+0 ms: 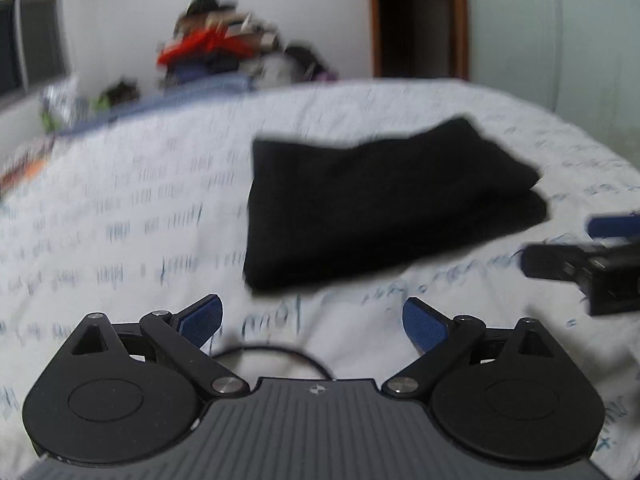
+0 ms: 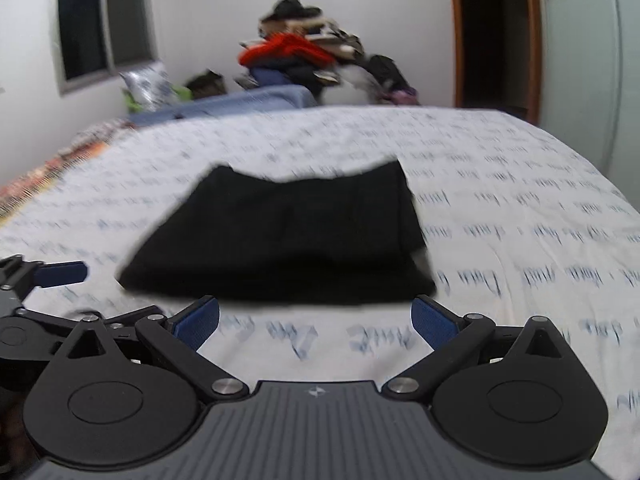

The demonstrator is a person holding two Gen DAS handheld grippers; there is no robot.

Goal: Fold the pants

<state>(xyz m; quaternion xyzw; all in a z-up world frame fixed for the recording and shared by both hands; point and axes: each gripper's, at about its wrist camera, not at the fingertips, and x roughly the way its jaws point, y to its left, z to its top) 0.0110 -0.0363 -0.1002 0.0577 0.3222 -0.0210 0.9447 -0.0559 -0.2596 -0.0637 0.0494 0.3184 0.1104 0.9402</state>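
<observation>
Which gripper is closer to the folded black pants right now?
Right, narrowly. The right gripper faces the black pants squarely at their near edge; the left gripper sits off their near-left corner. Both open, empty.

We note the pants [image 2: 280,240], black, plain, no visible pattern or trim; pics blurred, so seams and waistband can't be made out. Folded into a compact, roughly rectangular bundle w/ stacked layers showing at one side edge. Lying flat on white bedsheet [image 2: 520,200] w/ blue script print, approx. mid-bed. Far edge dips slightly at centre.
</observation>
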